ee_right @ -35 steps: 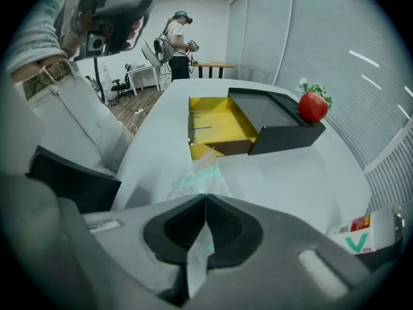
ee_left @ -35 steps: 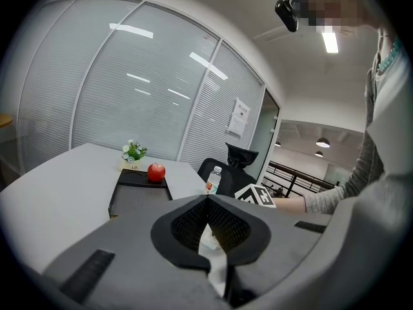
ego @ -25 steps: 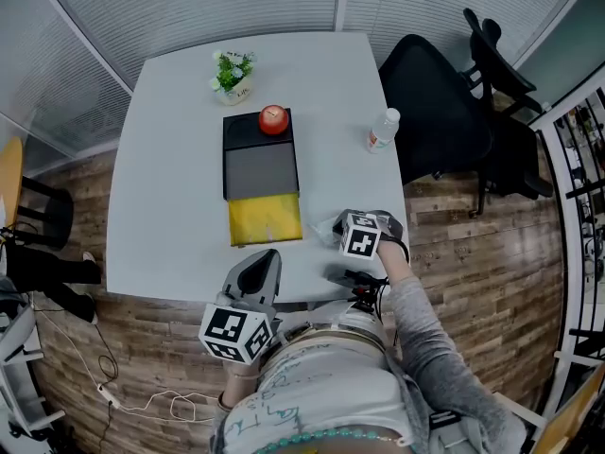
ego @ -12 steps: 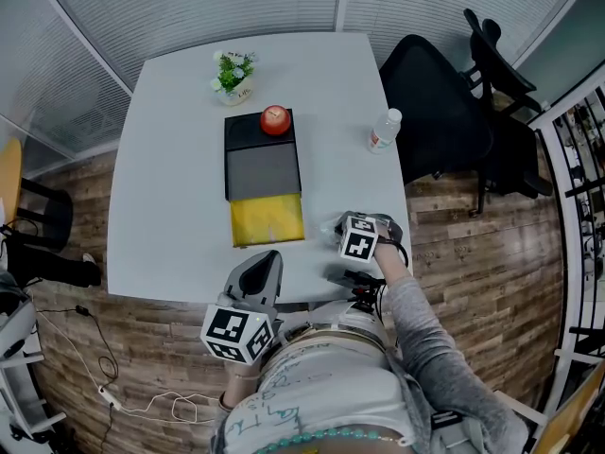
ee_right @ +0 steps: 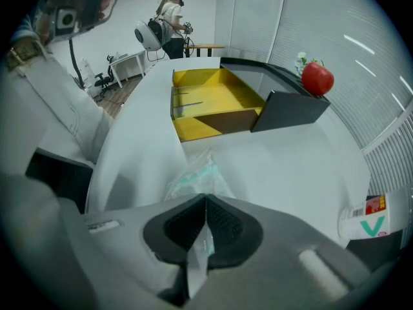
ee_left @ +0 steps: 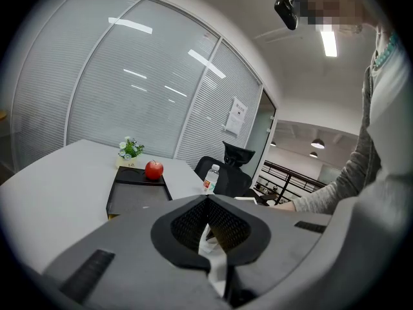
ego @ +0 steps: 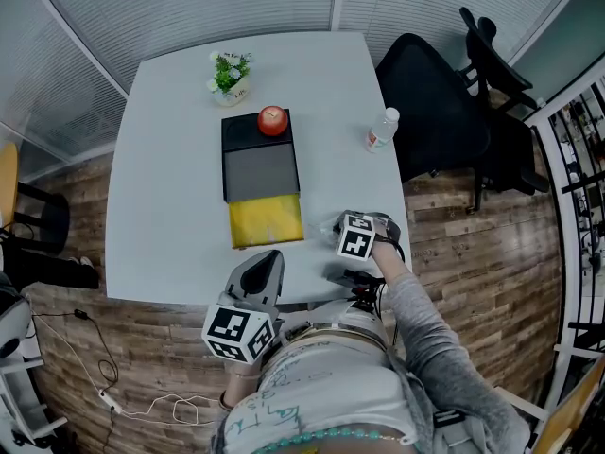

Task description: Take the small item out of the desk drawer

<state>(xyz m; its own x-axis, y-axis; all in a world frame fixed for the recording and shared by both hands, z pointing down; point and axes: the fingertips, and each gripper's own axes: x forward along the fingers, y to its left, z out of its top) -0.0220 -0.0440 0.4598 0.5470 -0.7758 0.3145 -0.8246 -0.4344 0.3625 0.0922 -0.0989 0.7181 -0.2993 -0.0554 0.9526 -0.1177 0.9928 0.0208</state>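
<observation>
**Packet out of drawer, in right jaws, down at the table**

- Right gripper (ee_right: 205, 199): jaws pinched narrow on the near edge of a clear plastic packet (ee_right: 195, 173) with pale teal print. The rest of the packet lies ahead of the pads on the white table (ego: 170, 159).
- The packet sits just right of the yellow drawer (ego: 267, 223), outside it. The drawer is pulled out from the black desk unit (ego: 260, 168) and looks empty inside.
- Left gripper (ee_left: 207, 199): jaws closed tip to tip, apparently holding nothing. It is held back at the near table edge, well apart from the drawer.
- An apple (ego: 272, 119) rests on top of the unit. A water bottle (ego: 383, 130) stands further right, out of the way.

Step, as I read it: removal is done and set-down is in hand. The next move calls for spreading the right jaws to free the thin film, then lifting straight off so the packet does not cling and drag.
</observation>
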